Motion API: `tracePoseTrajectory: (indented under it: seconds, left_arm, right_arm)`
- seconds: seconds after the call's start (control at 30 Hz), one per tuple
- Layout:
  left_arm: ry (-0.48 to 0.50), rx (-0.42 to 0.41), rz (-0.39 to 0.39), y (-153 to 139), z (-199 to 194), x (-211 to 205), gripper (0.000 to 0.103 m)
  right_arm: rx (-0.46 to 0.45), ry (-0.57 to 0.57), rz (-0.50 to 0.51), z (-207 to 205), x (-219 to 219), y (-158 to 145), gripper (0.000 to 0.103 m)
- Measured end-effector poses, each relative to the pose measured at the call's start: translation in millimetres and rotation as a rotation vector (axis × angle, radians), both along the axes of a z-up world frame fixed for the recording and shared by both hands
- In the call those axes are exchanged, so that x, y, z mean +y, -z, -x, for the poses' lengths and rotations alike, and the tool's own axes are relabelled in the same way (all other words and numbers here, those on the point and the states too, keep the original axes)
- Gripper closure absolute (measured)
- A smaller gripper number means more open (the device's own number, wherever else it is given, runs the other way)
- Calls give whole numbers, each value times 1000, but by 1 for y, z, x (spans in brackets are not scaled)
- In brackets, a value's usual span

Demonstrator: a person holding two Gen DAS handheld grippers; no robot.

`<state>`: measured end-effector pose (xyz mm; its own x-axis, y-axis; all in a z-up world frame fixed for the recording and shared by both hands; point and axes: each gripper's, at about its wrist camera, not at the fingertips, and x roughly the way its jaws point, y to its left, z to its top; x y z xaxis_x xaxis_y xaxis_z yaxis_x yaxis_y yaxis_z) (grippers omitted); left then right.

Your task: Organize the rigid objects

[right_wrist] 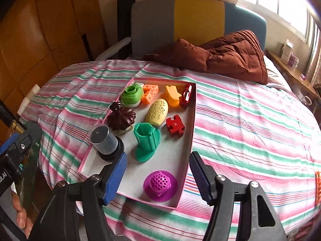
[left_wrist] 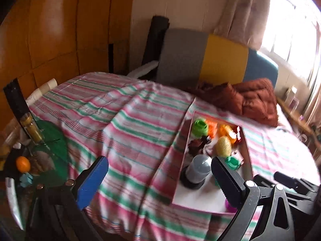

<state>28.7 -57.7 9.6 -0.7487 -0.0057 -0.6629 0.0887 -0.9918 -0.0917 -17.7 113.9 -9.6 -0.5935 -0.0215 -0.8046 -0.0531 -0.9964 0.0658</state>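
A shallow pink-rimmed box [right_wrist: 193,120] lies on the striped bed and holds several plastic pieces. Among them are a purple perforated dome [right_wrist: 160,185], a teal holder [right_wrist: 147,140], a grey cylinder on a black base [right_wrist: 105,140], a yellow egg [right_wrist: 157,111] and a red puzzle piece [right_wrist: 175,126]. My right gripper [right_wrist: 158,177] hovers open above the box's near end, the purple dome below its gap and untouched. My left gripper [left_wrist: 160,180] is open and empty over the sheet left of the box [left_wrist: 200,198]; the grey cylinder [left_wrist: 197,168] stands beyond its right finger.
A brown quilt [right_wrist: 230,54] is bunched at the headboard. An orange lattice piece [right_wrist: 317,186] lies at the far right on the sheet. Left of the bed stands a low table with a green mat [left_wrist: 54,140], a jar [left_wrist: 33,129] and an orange fruit [left_wrist: 23,163].
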Motion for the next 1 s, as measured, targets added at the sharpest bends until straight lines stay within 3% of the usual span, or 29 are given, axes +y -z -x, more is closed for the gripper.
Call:
tracePoseTrajectory:
  seconds: [0.17, 0.3, 0.67, 1.0]
  left_arm:
    - [8, -32, 14, 6, -3, 3, 0]
    - [44, -68, 31, 7, 1, 14, 0]
    - [147, -111, 177, 8, 2, 55, 0]
    - [177, -125, 100, 8, 2, 65, 0]
  right_arm:
    - [-14, 40, 18, -2, 7, 5, 36]
    - [2, 78, -28, -5, 10, 4, 36]
    - [3, 155, -48, -3, 26, -1, 36]
    - [-17, 161, -32, 1, 29, 5, 36]
